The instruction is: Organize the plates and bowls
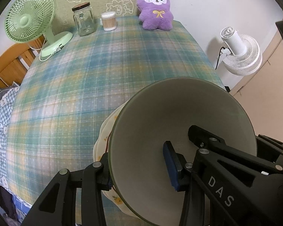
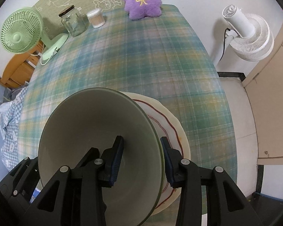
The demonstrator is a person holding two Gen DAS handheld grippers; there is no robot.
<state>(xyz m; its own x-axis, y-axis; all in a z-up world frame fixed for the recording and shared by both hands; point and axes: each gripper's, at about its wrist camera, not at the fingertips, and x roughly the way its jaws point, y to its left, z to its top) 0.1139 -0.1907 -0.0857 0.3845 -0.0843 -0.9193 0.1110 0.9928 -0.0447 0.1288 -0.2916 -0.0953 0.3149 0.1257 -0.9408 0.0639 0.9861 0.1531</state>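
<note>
A grey-green bowl (image 1: 171, 116) sits on a cream plate (image 1: 101, 141) with a wavy red line, near the table's front edge. My left gripper (image 1: 139, 167) straddles the bowl's left rim, one finger inside, one outside, with a clear gap to the wall, so it is open. In the right wrist view the same bowl (image 2: 88, 124) stands on the plate (image 2: 171, 124). My right gripper (image 2: 141, 156) straddles its right rim, pads apart from the wall, open.
The table has a plaid cloth (image 1: 103, 66). At its back stand a green fan (image 1: 30, 17), a glass jar (image 1: 84, 19), a cotton swab tub (image 1: 108, 20) and a purple plush (image 1: 154, 9). A white fan (image 1: 239, 50) stands off the right edge.
</note>
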